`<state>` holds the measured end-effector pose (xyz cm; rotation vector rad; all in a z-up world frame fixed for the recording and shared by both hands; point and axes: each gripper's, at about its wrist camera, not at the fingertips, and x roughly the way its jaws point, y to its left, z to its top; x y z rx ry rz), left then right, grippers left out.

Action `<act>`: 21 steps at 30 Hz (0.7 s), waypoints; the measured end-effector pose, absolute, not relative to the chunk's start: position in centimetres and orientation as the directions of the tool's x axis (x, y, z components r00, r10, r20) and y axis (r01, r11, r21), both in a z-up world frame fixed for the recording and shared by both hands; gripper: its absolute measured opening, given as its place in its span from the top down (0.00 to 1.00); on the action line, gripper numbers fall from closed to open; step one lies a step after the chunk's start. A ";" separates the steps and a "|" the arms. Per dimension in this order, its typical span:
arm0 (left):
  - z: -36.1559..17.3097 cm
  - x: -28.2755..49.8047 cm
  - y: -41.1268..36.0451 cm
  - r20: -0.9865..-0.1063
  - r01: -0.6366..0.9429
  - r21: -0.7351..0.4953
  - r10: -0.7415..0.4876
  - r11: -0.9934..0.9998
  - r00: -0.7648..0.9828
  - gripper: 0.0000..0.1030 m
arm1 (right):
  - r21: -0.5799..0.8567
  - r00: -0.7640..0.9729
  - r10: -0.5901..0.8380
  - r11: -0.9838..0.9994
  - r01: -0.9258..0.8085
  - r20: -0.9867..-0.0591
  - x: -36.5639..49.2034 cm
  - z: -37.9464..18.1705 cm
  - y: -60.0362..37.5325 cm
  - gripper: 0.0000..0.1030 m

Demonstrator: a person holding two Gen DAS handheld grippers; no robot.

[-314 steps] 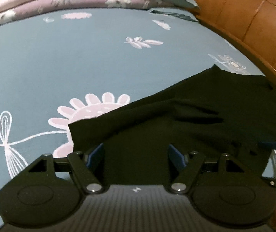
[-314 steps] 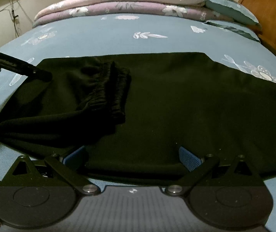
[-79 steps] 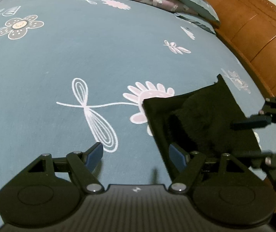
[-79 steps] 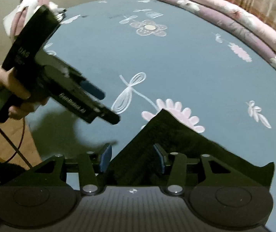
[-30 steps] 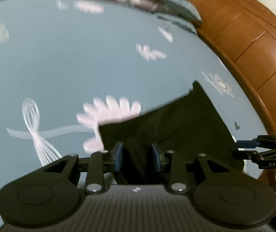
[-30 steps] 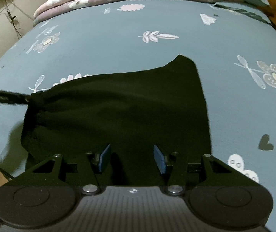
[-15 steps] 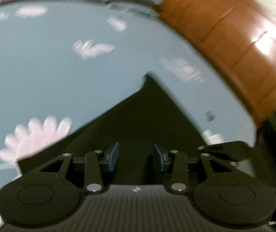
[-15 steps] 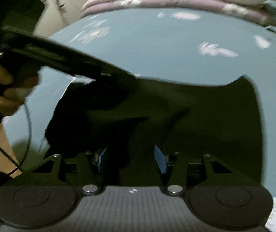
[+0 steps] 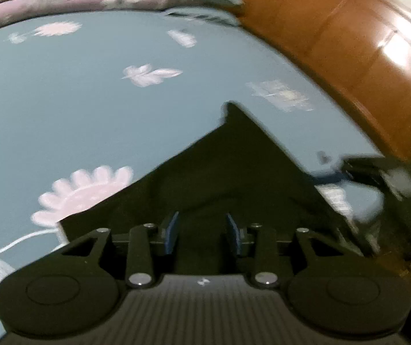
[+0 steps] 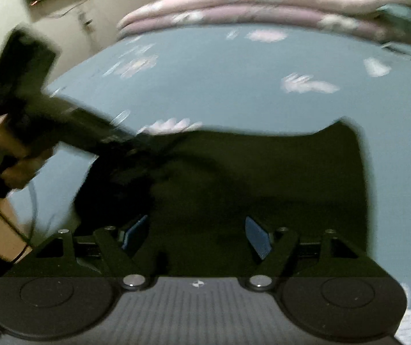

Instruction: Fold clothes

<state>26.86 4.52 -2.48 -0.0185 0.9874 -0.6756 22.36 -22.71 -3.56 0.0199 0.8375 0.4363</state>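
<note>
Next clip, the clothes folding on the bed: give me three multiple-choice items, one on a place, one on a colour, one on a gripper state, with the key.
1. Where does the garment lie?
A. on the sheet
B. on the headboard
C. on the floor

2. What colour is the garment?
A. pink
B. black
C. white

3. How does the right gripper stand?
A. shut on the garment
B. open
C. out of view

Key:
1 A, the cloth is spread over the blue flowered sheet, short of the wooden headboard.
2 B, it shows black in both views.
3 B, its blue pads stand wide apart over the cloth, while the left gripper has its pads closer together.
</note>
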 end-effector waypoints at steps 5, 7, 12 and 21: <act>-3.1 26.1 3.9 -0.754 0.558 -0.342 -0.575 0.756 0.317 0.64 | 0.087 0.640 0.226 0.966 -0.242 -0.735 25.8 -5.0 -25.7 0.24; -3.9 25.7 4.4 -0.768 0.547 -0.343 -0.564 0.763 0.305 0.64 | 0.078 0.627 0.205 0.972 -0.223 -0.752 27.2 -6.6 -26.1 0.24; -4.8 24.9 5.2 -0.788 0.533 -0.339 -0.543 0.775 0.289 0.66 | 0.106 0.600 0.212 0.972 -0.208 -0.771 28.4 -8.8 -26.8 0.24; -1.0 26.4 4.5 -0.746 0.556 -0.315 -0.563 0.769 0.356 0.60 | 0.090 0.613 0.333 0.916 -0.392 -0.717 23.2 -4.9 -25.0 0.23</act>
